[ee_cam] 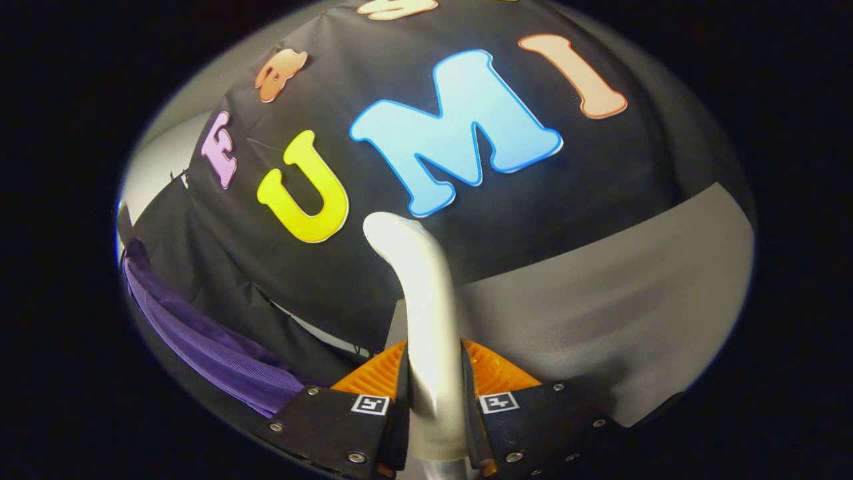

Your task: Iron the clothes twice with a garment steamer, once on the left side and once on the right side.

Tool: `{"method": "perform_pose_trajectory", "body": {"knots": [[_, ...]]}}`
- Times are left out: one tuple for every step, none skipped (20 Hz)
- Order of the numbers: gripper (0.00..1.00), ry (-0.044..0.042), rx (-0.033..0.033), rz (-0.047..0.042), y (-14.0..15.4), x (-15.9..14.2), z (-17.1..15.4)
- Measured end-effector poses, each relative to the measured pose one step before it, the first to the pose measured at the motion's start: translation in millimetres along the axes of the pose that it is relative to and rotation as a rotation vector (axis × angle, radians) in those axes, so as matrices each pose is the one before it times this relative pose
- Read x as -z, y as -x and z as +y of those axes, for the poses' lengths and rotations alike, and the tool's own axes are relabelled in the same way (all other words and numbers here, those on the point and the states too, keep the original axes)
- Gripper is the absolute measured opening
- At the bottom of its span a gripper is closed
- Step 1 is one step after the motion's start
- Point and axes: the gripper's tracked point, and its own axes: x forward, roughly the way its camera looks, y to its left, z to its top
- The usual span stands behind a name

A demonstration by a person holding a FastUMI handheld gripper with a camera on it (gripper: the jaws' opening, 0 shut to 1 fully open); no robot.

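The fingers [434, 393] are clamping both sides of the glossy white curved steamer handle [426, 313], which is rising between them and arching forward. Off to the left, a purple ribbed garment [200, 333] is hanging against the black cloth wall [600, 167].

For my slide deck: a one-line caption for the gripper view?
Gripper fingers shut on the steamer handle, purple garment hanging off to the side.
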Motion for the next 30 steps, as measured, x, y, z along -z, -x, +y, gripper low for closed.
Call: {"method": "perform_pose_trajectory", "body": {"knots": [[0.35,0.01981,-0.00081,-0.02178,8.89,2.80,4.91],[0.35,0.00540,-0.00722,-0.01382,12.96,5.90,5.00],[0.34,0.00147,-0.00323,-0.02150,10.80,3.85,5.89],[0.34,0.01005,0.00160,-0.02352,14.15,2.86,4.37],[0.34,0.01939,0.00168,-0.02519,13.57,1.09,6.09],[0.34,0.01351,-0.00140,-0.03263,12.28,-1.24,7.87],[0.35,0.00769,-0.00787,-0.02557,11.61,-2.15,8.60],[0.35,-0.00571,-0.01014,-0.02656,12.01,-2.94,10.60],[0.34,-0.00044,-0.01830,-0.02679,10.91,-4.28,12.37],[0.34,0.01404,-0.01647,-0.02807,12.59,-2.91,11.92],[0.34,0.02624,-0.01001,-0.02387,9.66,-5.73,11.28],[0.34,0.02300,-0.00747,-0.03727,9.82,-6.35,10.57],[0.35,0.01555,-0.00733,-0.03179,12.11,-5.20,9.05],[0.34,0.00860,-0.00894,-0.02318,14.00,-4.26,8.73],[0.34,0.00019,-0.00546,-0.03388,8.48,-5.26,10.01],[0.34,0.01378,-0.00467,-0.00771,2.06,-2.01,10.37],[0.35,0.01208,0.00080,-0.01199,0.41,-3.47,7.17],[0.35,0.01367,0.00053,-0.01904,4.14,-0.56,7.50],[0.35,0.02023,-0.00349,-0.01610,4.72,-2.20,7.97],[0.35,0.01799,-0.00220,-0.03063,1.94,-6.01,9.95],[0.35,0.01706,0.00046,-0.03061,2.88,-3.87,9.13],[0.35,0.02117,-0.00140,-0.02344,0.26,-2.88,9.88],[0.35,0.02399,-0.00156,-0.02905,0.52,-3.58,8.26],[0.35,0.02435,-0.00127,-0.03260,1.12,-3.26,8.33],[0.35,0.02392,-0.00514,-0.02122,0.10,-4.21,9.48],[0.35,0.01606,-0.00608,-0.02675,1.13,-3.69,10.37],[0.35,0.01575,-0.00978,-0.01577,0.56,-1.99,10.51],[0.36,0.01698,-0.00888,-0.01207,1.12,-1.20,8.58],[0.36,0.01373,-0.00842,-0.01720,-0.99,-1.34,10.15],[0.36,0.01594,-0.00809,-0.01041,-2.09,-0.48,9.61]]}}
